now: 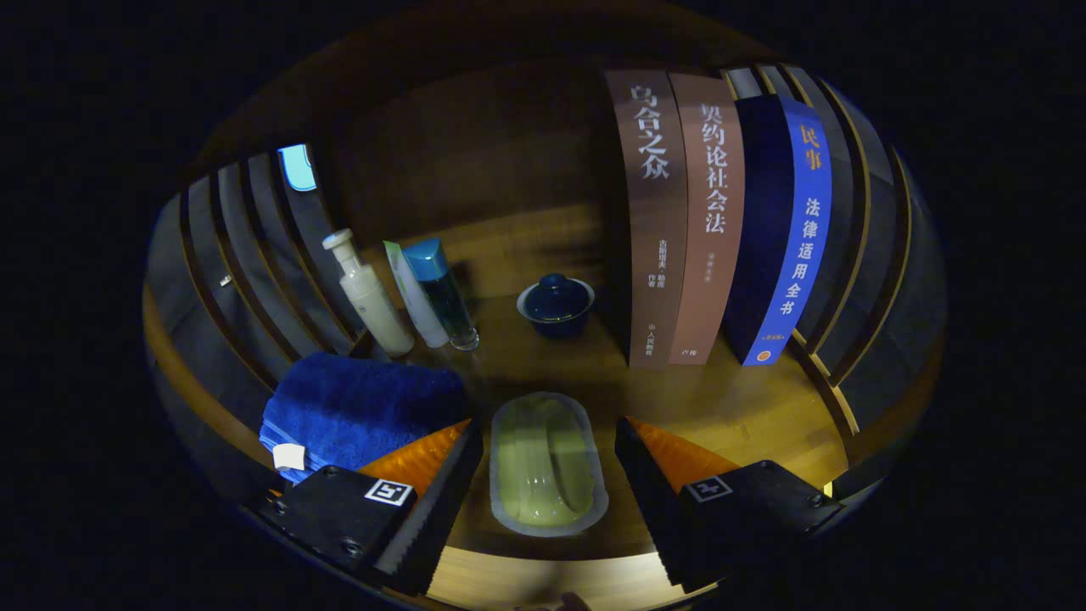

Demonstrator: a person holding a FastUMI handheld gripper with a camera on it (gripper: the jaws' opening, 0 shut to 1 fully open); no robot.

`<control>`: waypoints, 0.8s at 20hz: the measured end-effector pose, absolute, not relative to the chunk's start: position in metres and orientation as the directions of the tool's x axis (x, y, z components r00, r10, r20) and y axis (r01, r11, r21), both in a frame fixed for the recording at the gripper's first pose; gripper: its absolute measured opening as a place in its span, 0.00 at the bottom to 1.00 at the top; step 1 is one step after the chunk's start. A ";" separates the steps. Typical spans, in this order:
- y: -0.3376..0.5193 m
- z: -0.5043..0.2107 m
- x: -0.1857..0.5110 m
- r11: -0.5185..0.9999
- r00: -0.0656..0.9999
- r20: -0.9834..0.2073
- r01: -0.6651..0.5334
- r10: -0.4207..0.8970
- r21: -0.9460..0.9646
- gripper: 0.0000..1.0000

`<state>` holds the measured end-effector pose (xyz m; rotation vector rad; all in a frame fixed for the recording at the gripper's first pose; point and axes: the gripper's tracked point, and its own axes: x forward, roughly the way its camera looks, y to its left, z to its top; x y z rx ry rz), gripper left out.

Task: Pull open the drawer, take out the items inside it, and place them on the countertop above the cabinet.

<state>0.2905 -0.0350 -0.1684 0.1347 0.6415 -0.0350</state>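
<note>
Countertop (730,407) is carrying 3 books (713,221) upright toward its back edge, blue towel (356,407) lying near the left edge. Gripper (547,488) is hanging released, holding nothing. Pale green packet (543,467) is lying flat between its fingers, untouched, long axis pointing straight ahead toward lidded cup (556,304).

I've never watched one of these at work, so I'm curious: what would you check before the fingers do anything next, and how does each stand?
1. Gripper open: ok, fingers apart.
2. Green sachet lies flat on the countertop between the fingers: ok.
3. Fingers off the sachet: cannot tell for certain; gaps show on both sides.
4. Blue towel beside one finger, possible snag when backing out: cannot tell.
5. Lidded blue cup, bottles and books upright beyond the sachet: ok.
</note>
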 end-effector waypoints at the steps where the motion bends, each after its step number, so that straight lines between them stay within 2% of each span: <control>1: -0.035 -0.162 0.286 0.991 0.809 -0.588 0.072 0.008 0.113 1.00; 8: -0.019 -0.117 0.220 0.998 0.900 -0.436 0.020 0.007 0.058 1.00; 16: 0.004 -0.083 0.073 0.998 0.983 -0.177 -0.041 0.048 0.046 0.99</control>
